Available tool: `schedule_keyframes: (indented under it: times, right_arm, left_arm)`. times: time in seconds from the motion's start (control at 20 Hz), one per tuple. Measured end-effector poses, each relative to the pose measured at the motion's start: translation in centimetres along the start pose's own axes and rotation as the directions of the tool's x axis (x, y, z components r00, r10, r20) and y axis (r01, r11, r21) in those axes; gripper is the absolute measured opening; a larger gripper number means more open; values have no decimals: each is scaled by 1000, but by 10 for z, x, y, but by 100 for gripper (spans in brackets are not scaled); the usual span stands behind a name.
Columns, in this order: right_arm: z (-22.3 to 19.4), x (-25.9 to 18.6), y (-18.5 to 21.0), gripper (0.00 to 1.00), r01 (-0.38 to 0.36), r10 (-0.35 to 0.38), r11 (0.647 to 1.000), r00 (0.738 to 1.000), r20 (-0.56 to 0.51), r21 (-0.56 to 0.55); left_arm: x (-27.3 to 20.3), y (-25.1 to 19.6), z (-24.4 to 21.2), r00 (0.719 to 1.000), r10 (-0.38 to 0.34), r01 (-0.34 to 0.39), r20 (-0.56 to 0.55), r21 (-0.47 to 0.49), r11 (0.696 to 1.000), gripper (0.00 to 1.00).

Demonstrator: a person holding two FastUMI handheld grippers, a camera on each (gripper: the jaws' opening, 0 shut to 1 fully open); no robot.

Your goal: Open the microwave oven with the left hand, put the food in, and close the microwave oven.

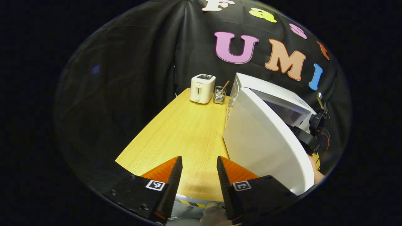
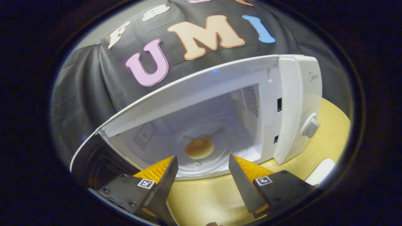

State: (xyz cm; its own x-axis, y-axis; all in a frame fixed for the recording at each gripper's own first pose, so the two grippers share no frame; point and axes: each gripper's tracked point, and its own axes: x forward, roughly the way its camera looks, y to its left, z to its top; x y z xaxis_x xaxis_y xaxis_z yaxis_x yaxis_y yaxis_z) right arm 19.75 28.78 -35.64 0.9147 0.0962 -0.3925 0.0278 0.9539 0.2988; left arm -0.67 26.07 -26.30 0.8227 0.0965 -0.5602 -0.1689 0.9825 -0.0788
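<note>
Right tool (image 2: 202, 175) spread, empty; left tool (image 1: 198, 175) spread too. Bun (image 2: 199, 147) flat in microwave (image 2: 292, 103), door (image 1: 263, 144) open.

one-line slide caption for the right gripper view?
Open right tongs face the open microwave, bun resting on its turntable.

No readable text: the toaster (image 1: 202, 88) bears a tiny blurred mark at its 12 o'clock edge, and the microwave oven (image 2: 309, 94) an illegible logo at its 1 o'clock corner.
</note>
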Motion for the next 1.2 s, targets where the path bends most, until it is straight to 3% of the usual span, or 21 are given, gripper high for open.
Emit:
schedule_keyframes:
  times: [0.05,0.1,0.25,0.3,0.4,0.45,0.5,0.7,0.75,0.8,1.2]
  right_arm:
    - [-1,-8,1,91,-10,10,1000,1000,-6,-9]
    - [-1,-17,2,91,-18,18,1000,1000,-11,-14]
    - [5,-41,1,91,-33,33,999,999,-4,-14]
    - [6,-48,0,91,-34,34,999,999,-7,-10]
    - [5,-65,-5,92,-35,35,999,999,-33,5]
    - [7,-73,-9,92,-34,34,999,999,-34,4]
    - [11,-79,-15,91,-30,30,1000,999,-27,-6]
    - [28,-105,-43,91,6,-7,998,1000,-2,-67]
    - [33,-111,-49,100,15,-14,997,1000,8,-70]
    - [39,-118,-56,91,27,-26,997,999,19,-74]
    - [66,-171,-108,91,117,-111,990,991,74,-84]
  left_arm:
    - [-1,-2,-2,1000,-5,6,-7,13,1000,60]
    - [-1,-5,-3,1000,-13,14,-13,25,1000,58]
    - [-2,-17,-5,998,-54,55,-26,28,998,27]
    - [-3,-22,-7,997,-73,74,-34,19,997,28]
    - [-6,-31,-7,994,-104,104,-35,4,995,10]
    - [-7,-34,-6,993,-113,113,-29,2,994,12]
    - [-8,-35,-5,993,-111,111,-25,8,994,3]
    - [-16,-47,-6,989,-145,146,-20,56,988,1]
    - [-18,-49,-8,989,-148,149,-21,73,986,1]
    - [-18,-52,-8,988,-151,153,-25,88,984,1]
    - [-24,-75,-13,982,-189,190,-18,104,976,1]
